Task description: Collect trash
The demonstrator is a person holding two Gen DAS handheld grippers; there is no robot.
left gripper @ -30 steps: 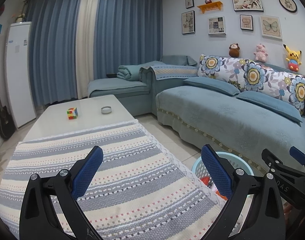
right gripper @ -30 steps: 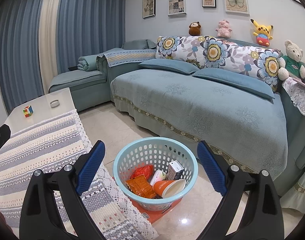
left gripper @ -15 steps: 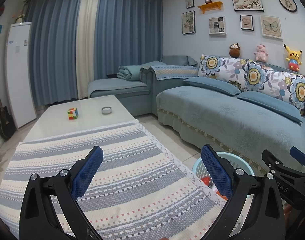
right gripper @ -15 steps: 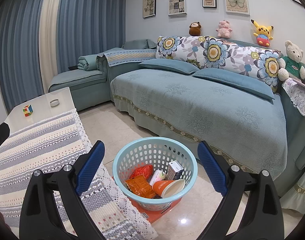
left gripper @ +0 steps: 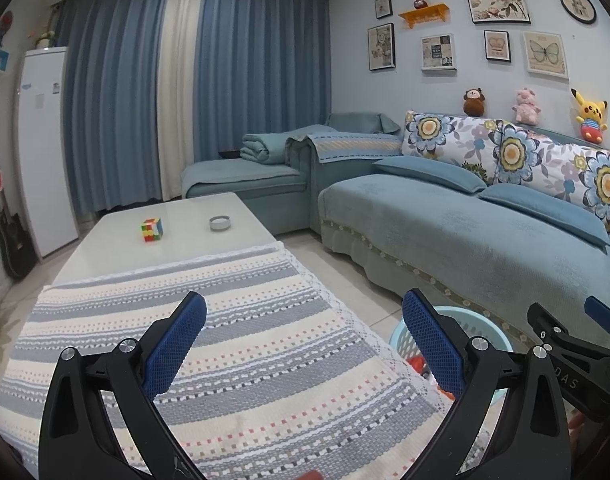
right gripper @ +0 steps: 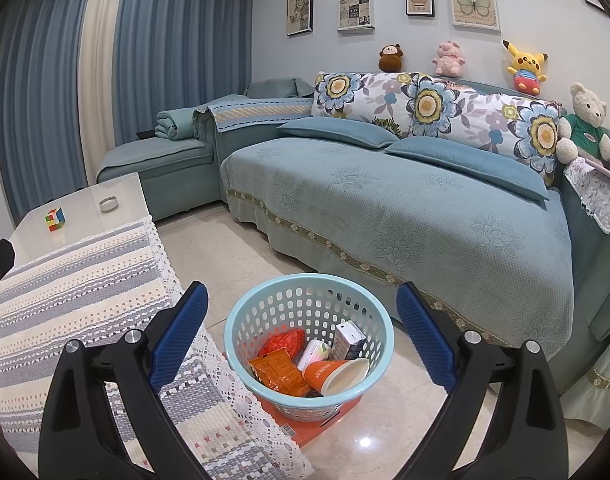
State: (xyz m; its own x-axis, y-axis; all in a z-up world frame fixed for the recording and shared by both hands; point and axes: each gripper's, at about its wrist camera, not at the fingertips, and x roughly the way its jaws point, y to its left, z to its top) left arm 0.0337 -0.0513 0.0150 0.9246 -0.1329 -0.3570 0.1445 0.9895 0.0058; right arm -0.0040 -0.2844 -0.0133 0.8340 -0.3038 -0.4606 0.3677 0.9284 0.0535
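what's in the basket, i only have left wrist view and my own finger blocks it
Observer: The light blue basket holds an orange paper cup lying on its side, mouth toward the camera.
Operator: anything else in there
Observer: An orange snack bag, a crumpled red wrapper, a small carton and a white roll-shaped item.
Operator: is the right gripper holding something
Observer: No, the right gripper is open and empty above the basket.
Operator: what's under the basket
Observer: A flat orange item on the floor, partly sticking out beneath it.
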